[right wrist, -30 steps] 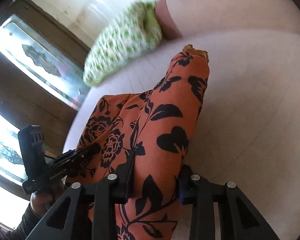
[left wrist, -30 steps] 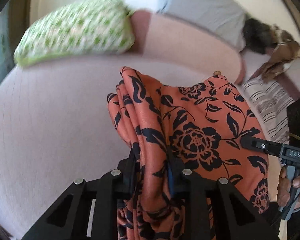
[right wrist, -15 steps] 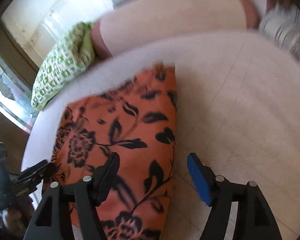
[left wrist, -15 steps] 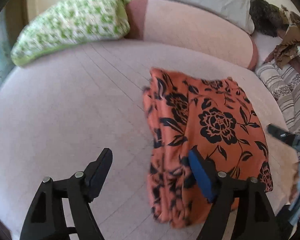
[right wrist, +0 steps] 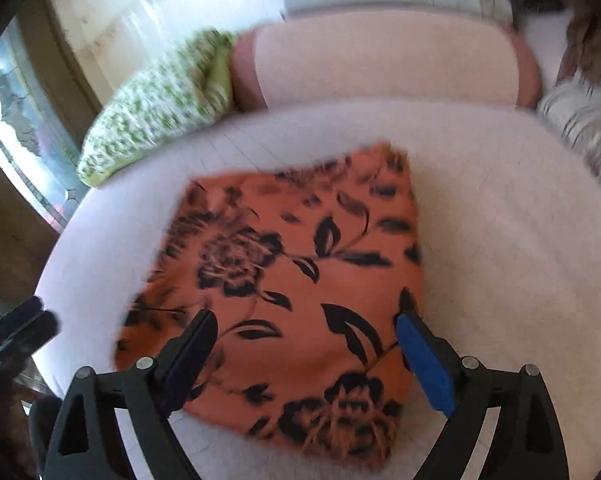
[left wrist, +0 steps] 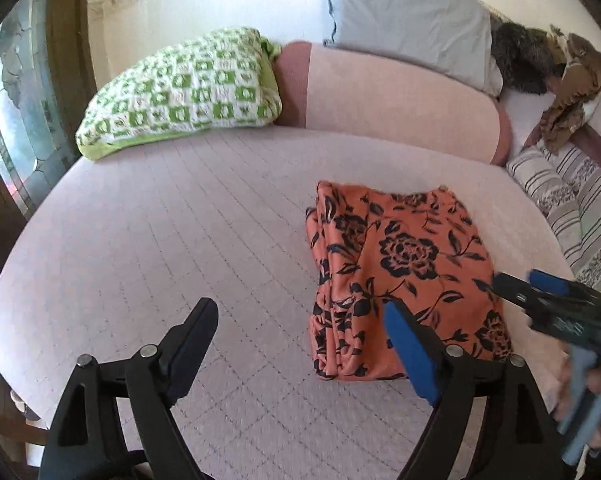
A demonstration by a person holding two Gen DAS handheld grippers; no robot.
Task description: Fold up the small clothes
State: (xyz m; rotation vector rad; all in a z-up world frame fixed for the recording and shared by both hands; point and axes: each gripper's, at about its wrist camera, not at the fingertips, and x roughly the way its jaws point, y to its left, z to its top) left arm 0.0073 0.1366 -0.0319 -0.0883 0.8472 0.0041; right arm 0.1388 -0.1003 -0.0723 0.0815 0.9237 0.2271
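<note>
The orange cloth garment printed with black flowers [left wrist: 404, 272] lies folded into a rough rectangle on the pale pink quilted bed cover [left wrist: 188, 248], its stacked edges showing along the left side in the left wrist view. In the right wrist view the same garment [right wrist: 296, 280] fills the middle of the picture, smeared by motion blur so its far edge is hard to make out.

The left claw [left wrist: 300, 344] hangs over bare cover just left of the garment, its jaws opening with nothing between them; its blue-padded finger overlaps the garment's near corner in the picture, and contact cannot be told. The right claw [right wrist: 306, 354] hovers above the garment's near half, jaws opening wide, the cloth beneath them and not pinched. In the left wrist view the right claw [left wrist: 540, 296] also shows at the right edge, blurred, with a hand cut off below it.

Behind the garment lie a green-and-white checked pillow [left wrist: 184, 92], a long pink bolster [left wrist: 396, 100], a grey-blue pillow [left wrist: 408, 20] and striped bedding [left wrist: 568, 200]. A dark and brown heap [left wrist: 552, 72] at the far right is unclear.
</note>
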